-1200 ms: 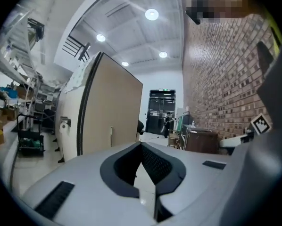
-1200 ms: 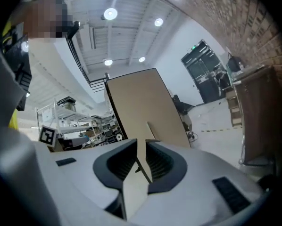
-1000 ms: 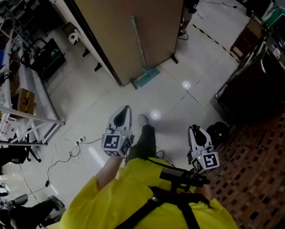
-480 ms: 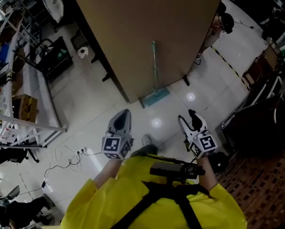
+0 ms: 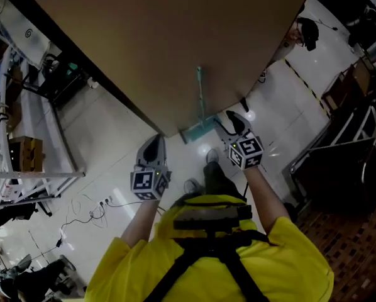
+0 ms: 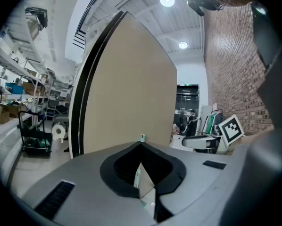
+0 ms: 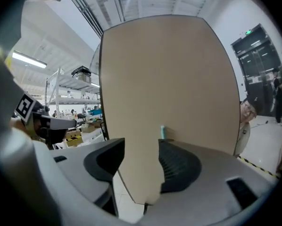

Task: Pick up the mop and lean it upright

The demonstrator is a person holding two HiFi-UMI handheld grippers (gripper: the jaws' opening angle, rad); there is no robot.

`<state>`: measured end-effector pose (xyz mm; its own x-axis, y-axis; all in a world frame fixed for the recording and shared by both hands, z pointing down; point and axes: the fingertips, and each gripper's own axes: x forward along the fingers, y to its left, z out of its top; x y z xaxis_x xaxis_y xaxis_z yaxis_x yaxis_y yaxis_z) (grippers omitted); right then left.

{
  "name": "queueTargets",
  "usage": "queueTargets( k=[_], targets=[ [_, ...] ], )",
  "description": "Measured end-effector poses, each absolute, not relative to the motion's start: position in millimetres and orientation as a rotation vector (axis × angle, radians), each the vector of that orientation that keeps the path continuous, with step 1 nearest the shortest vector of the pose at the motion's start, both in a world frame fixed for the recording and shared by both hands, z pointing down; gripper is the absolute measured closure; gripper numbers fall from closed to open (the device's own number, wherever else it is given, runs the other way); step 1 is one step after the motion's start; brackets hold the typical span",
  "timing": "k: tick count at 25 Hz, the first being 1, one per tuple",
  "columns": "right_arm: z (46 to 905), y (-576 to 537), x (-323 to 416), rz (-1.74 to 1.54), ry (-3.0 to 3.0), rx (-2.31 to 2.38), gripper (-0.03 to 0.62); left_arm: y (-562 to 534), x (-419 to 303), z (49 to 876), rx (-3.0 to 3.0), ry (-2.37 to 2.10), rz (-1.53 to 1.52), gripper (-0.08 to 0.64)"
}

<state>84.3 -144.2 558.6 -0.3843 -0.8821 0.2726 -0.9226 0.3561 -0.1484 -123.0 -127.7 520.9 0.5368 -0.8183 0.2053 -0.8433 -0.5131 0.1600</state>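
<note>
Steps closer put the mop (image 5: 199,96) at twelve o'clock, already leaning on the board (image 5: 144,43), your right gripper (image 5: 229,121) newly spread wide, empty, left gripper (image 5: 153,142) pinched together.

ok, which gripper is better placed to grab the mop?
Right. The right gripper is open and close beside the mop leaning on the board; the left gripper is shut and farther from it.
</note>
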Motion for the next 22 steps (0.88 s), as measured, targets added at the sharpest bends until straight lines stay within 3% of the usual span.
queueTargets(
  k=[15, 22],
  targets=[
    [683, -360, 96, 0.376, -2.407, 1.524, 0.360, -227, -110, 567, 2.301, -1.656, 0.142, 0.555],
    [685, -384, 93, 0.327, -2.319, 1.612, 0.444, -243, -108, 573, 2.306, -1.633, 0.162, 0.555]
  ],
)
